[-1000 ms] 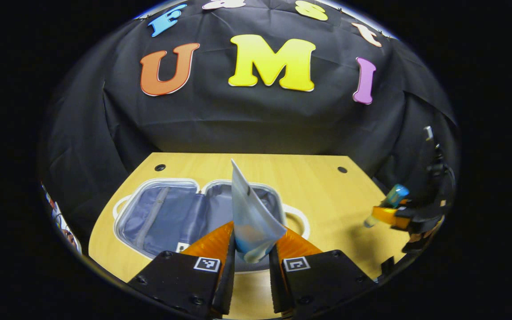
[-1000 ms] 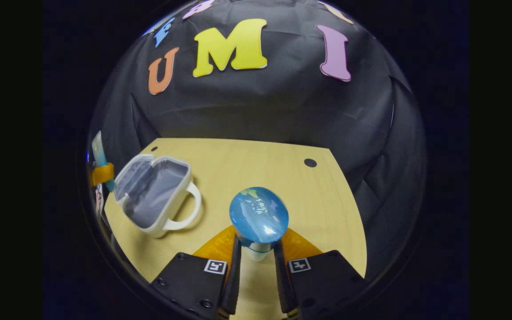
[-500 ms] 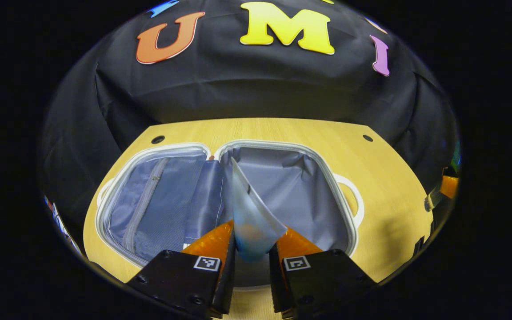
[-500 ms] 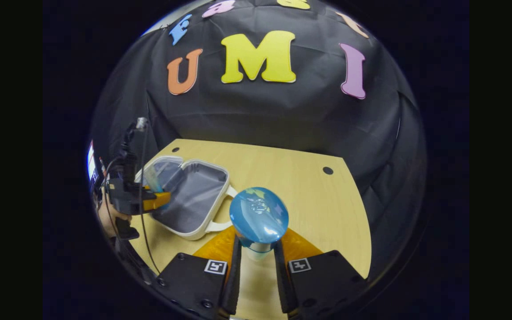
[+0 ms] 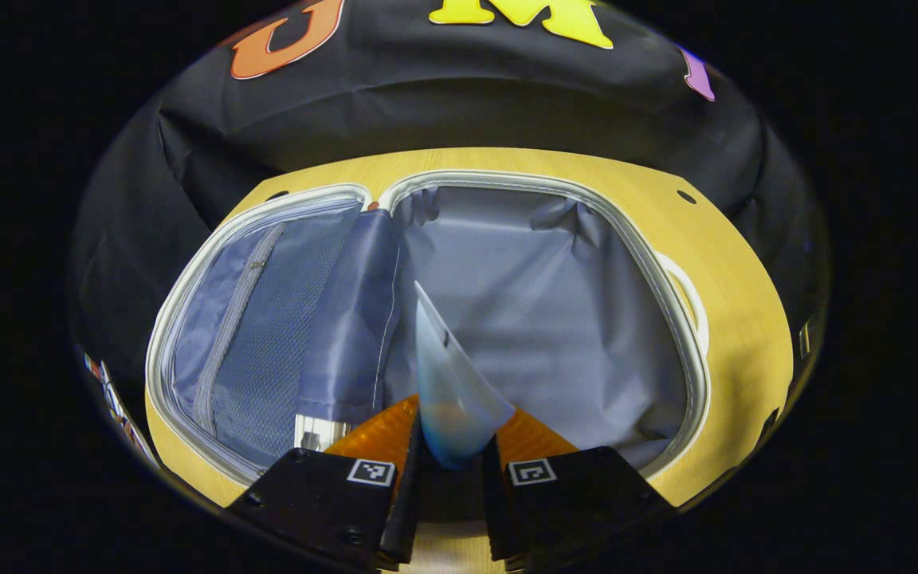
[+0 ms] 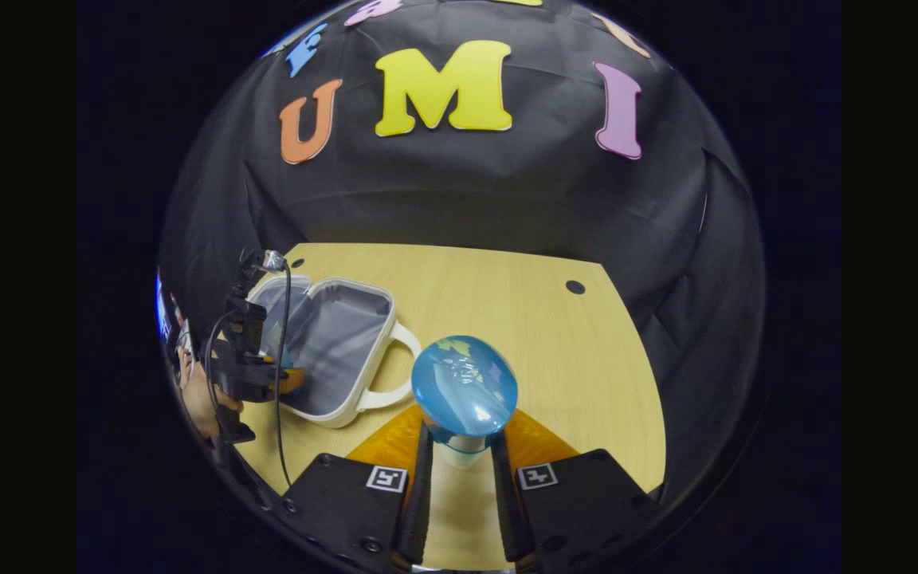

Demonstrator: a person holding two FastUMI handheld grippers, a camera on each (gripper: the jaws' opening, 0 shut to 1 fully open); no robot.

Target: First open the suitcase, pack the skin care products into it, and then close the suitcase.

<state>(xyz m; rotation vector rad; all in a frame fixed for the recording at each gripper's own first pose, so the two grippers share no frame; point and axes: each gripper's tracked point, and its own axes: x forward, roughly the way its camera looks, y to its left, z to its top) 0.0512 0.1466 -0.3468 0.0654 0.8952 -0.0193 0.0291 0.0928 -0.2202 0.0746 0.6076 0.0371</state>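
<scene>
Left gripper [image 5: 449, 470] pinches a pale blue sachet [image 5: 449, 383], flat, translucent, long axis pointing up and away, over the open suitcase [image 5: 507, 279] with its grey lining. Right gripper [image 6: 459, 478] clamps a blue-capped bottle [image 6: 464, 391], cap toward the camera, above the table [image 6: 555, 359]; the suitcase lies left, well apart.

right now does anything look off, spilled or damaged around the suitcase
Nothing stands out. The suitcase lies open flat on the table, lining intact and nothing spilled. The left gripper holds a sachet over it; the right gripper grips a blue-capped bottle.
</scene>
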